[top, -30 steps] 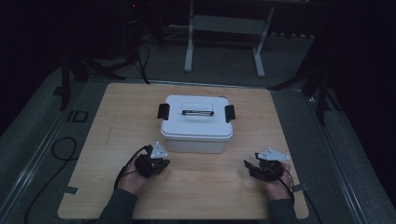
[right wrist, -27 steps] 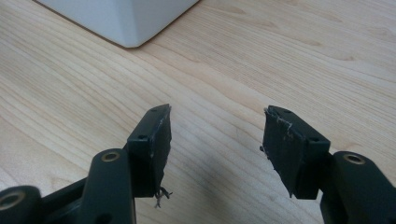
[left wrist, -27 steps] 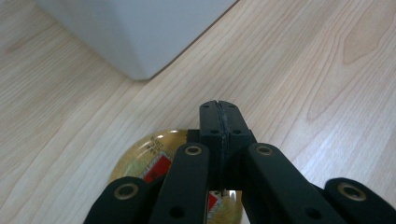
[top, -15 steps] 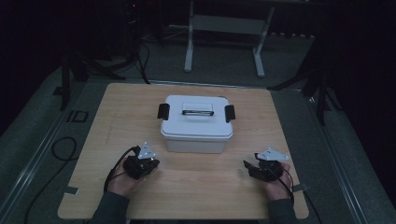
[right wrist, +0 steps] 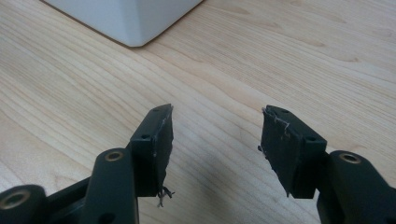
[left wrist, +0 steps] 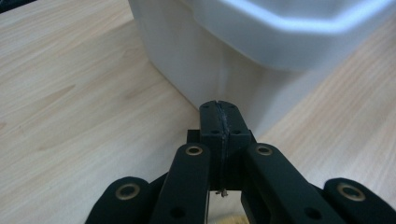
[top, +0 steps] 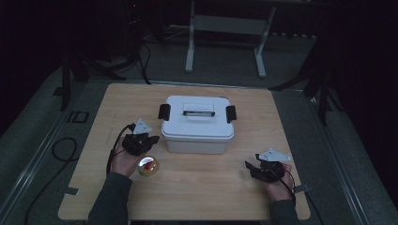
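- The left gripper (left wrist: pixel 219 108) rises from the bottom edge, its two black jaws pressed flat together with only a thin seam between the pads and nothing caught in it.
- A white plastic box (left wrist: pixel 224 56) stands just beyond the jaw tips; its near vertical corner is directly above them, close, though contact cannot be judged.
- The box lid's rim (left wrist: pixel 299 21) overhangs the wall as a broad pale band, slanting across the top right.
- The wooden table (left wrist: pixel 74 98), light with fine grain, lies to the left of the box and again to its right, below the rim.
- A shadow darkens the box's wall just above the tips.
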Demonstrator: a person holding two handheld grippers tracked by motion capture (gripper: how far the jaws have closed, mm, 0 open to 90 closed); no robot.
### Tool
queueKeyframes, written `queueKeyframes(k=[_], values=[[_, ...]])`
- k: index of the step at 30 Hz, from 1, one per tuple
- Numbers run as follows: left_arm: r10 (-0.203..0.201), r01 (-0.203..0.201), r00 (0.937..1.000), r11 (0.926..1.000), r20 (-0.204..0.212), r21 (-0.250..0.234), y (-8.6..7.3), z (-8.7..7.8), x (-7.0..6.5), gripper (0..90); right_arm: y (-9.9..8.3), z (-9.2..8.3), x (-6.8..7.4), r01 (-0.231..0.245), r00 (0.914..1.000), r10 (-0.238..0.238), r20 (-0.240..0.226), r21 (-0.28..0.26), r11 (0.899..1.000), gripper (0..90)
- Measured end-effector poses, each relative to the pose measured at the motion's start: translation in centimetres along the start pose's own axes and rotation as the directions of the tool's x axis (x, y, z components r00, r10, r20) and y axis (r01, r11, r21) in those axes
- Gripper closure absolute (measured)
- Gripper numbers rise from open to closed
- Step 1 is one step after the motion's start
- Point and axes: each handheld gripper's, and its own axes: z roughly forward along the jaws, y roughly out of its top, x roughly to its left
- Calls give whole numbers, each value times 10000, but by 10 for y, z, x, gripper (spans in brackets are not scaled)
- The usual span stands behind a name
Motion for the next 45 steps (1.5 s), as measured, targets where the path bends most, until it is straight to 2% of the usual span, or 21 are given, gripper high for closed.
queueKeyframes(k=[8, 12, 14, 18, 24, 37, 45], values=[[-234, 232, 9996, 9996, -155, -164, 14, 15, 9, 900, 0, 0, 0, 40, 10000, -41, 76, 43, 10000, 474], [-309, 308, 9995, 9993, -47, -216, 17, 21, 10, 900, 0, 0, 0, 52, 10000, -52, 54, 21, 10000, 474], [-461, 464, 9989, 9985, 99, -280, 15, 24, 10, 900, 0, 0, 0, 27, 10000, -27, 51, -7, 10000, 473], [-492, 499, 9985, 9983, 222, -295, 13, 30, 8, 900, 0, 0, 1, 64, 10000, -64, 12, -7, 10000, 473], [-459, 469, 9985, 9984, 309, -324, 9, 27, 4, 900, 0, 0, 0, 48, 10000, -48, 34, -19, 10000, 472], [-61, 78, 9990, 9992, 436, -390, 4, 21, -15, 900, 1, 0, -1, 26, 10000, -26, 74, -34, 10000, 473], [-79, 95, 9988, 9994, 474, -322, -3, 16, -17, 898, 13, -2, 1, 174, 9998, -173, 32, -304, 9994, 611]])
